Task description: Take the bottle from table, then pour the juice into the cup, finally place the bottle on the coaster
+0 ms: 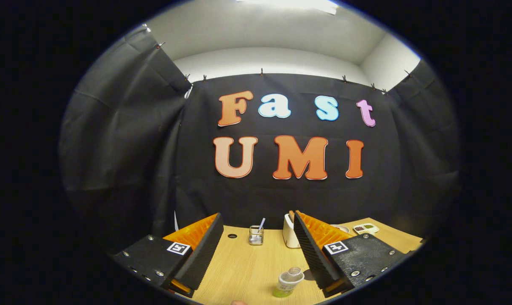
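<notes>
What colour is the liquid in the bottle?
Yellow-green, in the bottle between the open gripper's fingers; gripper view.

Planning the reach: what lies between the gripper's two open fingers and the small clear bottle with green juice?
Nothing: in the gripper view the small clear bottle with green juice stands on bare wooden table between the open gripper fingers, close beside one finger.

The gripper [256, 248] hangs low in the frame with its jaws spread wide and nothing caught between them. The left finger [198, 250] slants up from the lower left, the right finger [313, 250] from the lower right, ribbed black pads facing inward. Each has an orange back and a black base plate with a square marker.
</notes>
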Tool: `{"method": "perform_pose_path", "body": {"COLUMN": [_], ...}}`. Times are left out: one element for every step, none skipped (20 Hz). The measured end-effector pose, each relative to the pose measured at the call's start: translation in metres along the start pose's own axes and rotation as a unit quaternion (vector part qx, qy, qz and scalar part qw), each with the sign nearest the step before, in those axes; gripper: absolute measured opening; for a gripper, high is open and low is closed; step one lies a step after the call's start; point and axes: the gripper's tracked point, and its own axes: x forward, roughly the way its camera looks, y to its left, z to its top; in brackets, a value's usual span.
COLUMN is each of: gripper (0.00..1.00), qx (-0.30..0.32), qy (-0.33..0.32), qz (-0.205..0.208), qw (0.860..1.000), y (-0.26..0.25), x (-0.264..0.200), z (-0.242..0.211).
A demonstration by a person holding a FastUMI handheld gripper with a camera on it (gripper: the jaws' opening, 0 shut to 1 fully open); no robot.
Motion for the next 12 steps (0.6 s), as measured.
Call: {"method": "perform_pose_path", "body": {"gripper": [0.99,0.99,0.99,0.99,0.99,0.99,0.99,0.99,0.99,0.99,0.99,0.99], "qx": [0.007,0.010,0.013,0.016,0.021,0.025,0.028,0.031,0.033,0.033,0.030,0.027], "qy": [0.008,0.016,0.026,0.034,0.041,0.048,0.055,0.065,0.076,0.085,0.091,0.097], "qz": [-0.006,-0.013,-0.022,-0.029,-0.033,-0.036,-0.039,-0.041,-0.044,-0.047,-0.051,-0.053], "qw": [1.000,1.000,0.999,0.999,0.998,0.998,0.997,0.997,0.996,0.995,0.994,0.994], "y": [-0.007,-0.015,-0.023,-0.030,-0.036,-0.040,-0.045,-0.049,-0.054,-0.058,-0.062,-0.066], "x": [0.002,0.002,0.004,0.006,0.008,0.009,0.011,0.012,0.013,0.014,0.014,0.015], "z": [-0.006,-0.012,-0.020,-0.029,-0.037,-0.045,-0.056,-0.068,-0.080,-0.092,-0.103,-0.114]}}
